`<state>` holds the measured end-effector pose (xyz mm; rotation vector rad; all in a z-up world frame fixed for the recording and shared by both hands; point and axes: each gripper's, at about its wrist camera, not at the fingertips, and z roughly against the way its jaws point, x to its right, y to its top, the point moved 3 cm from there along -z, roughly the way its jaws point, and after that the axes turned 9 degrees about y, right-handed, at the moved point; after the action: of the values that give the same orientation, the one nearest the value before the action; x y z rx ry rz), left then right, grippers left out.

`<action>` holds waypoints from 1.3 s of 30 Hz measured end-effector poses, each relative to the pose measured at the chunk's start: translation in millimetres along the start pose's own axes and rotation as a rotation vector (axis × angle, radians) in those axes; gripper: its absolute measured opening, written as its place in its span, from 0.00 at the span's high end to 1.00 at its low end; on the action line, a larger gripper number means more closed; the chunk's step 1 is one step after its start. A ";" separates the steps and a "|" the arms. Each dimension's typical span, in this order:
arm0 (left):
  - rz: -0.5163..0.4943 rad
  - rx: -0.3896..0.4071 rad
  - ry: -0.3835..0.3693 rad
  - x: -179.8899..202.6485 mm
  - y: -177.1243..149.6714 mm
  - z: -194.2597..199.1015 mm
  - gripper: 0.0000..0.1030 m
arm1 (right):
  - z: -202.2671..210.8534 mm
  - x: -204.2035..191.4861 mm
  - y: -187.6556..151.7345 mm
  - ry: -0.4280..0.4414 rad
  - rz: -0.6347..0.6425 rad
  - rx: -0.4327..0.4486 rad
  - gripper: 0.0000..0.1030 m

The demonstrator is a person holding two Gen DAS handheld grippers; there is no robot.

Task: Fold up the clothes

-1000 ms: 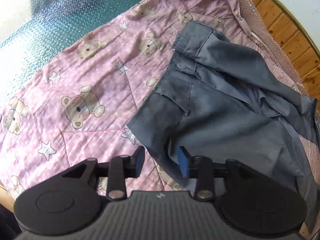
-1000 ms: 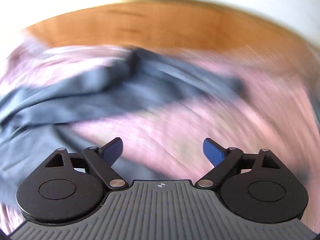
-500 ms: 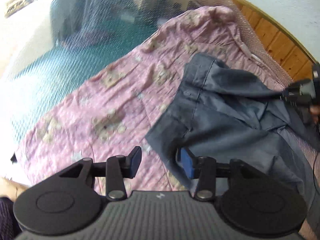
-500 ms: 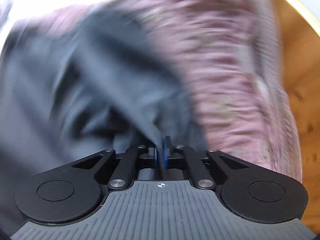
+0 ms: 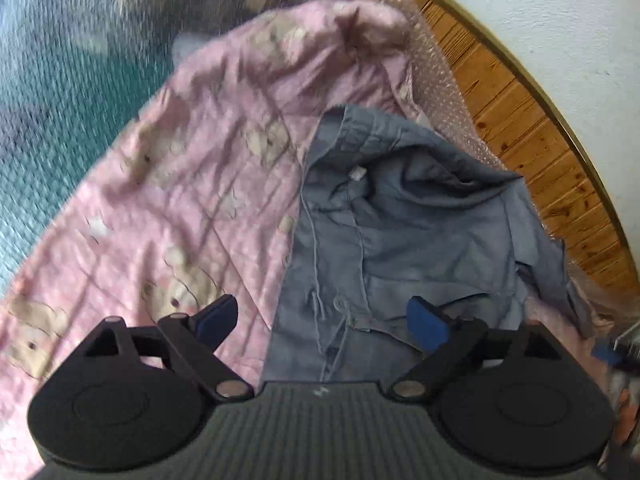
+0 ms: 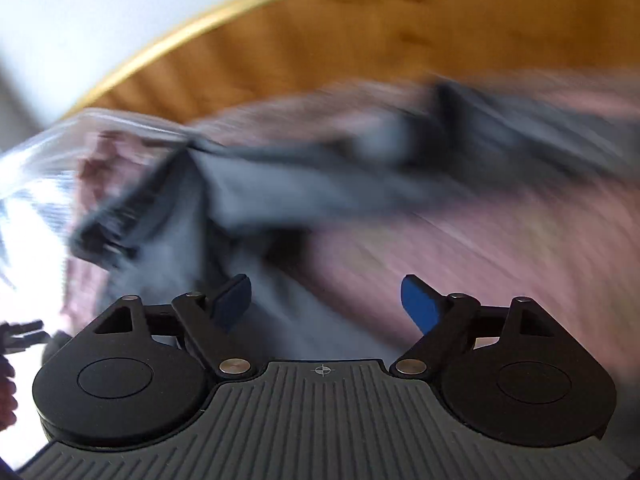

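A crumpled grey-blue garment (image 5: 416,232) with a button and seams lies on a pink bear-print quilt (image 5: 192,200). In the left wrist view my left gripper (image 5: 322,320) hangs open just above the garment's near edge, nothing between its blue pads. The right wrist view is motion-blurred: the same grey garment (image 6: 280,192) stretches across the pink quilt (image 6: 500,248), and my right gripper (image 6: 326,300) stands open over its near fold, holding nothing. The right gripper's tip (image 5: 616,354) shows at the left view's right edge.
A wooden headboard (image 5: 532,136) with a brass rim curves along the right, under a white wall (image 5: 560,20). Bubble wrap (image 5: 448,96) lines the quilt's far edge. Teal bubble-textured sheeting (image 5: 60,92) covers the left. A person's fingers (image 6: 6,392) show at the right view's left edge.
Both grippers have opened wide; the right one was shut on the grey cloth half a second ago and has let go. The garment now lies more bunched. Both cameras swung.
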<state>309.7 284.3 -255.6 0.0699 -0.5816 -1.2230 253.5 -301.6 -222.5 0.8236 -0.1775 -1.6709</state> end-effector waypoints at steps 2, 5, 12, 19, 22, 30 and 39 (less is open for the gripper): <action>0.052 -0.092 -0.054 -2.6 -1.6 -20.2 0.10 | 48.9 59.9 -47.9 -0.112 -0.208 0.009 0.17; 0.042 -0.131 -0.109 14.3 -1.7 -33.4 0.62 | 115.8 134.9 -119.3 -0.221 -0.513 0.081 0.17; -0.195 0.346 -0.388 75.4 -3.0 130.1 0.95 | 143.6 210.2 -158.6 -0.180 -0.729 0.252 0.17; -0.133 0.057 0.027 -35.2 -107.9 102.9 0.89 | 162.9 279.3 -188.2 -0.115 -0.905 0.420 0.17; -0.048 0.031 0.117 -44.2 -126.1 91.6 0.80 | 169.7 305.2 -198.4 -0.087 -0.966 0.482 0.17; 0.214 0.152 0.146 -58.4 -123.6 116.9 0.14 | 162.3 315.7 -186.9 -0.032 -0.922 0.475 0.16; -0.047 -0.061 0.027 8.8 -97.4 48.6 0.96 | 154.8 311.9 -166.4 -0.093 -0.931 0.438 0.43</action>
<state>205.4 253.9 -245.4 0.0482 -0.5215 -1.2826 13.7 -585.2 -327.2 1.2706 -0.2496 -2.5996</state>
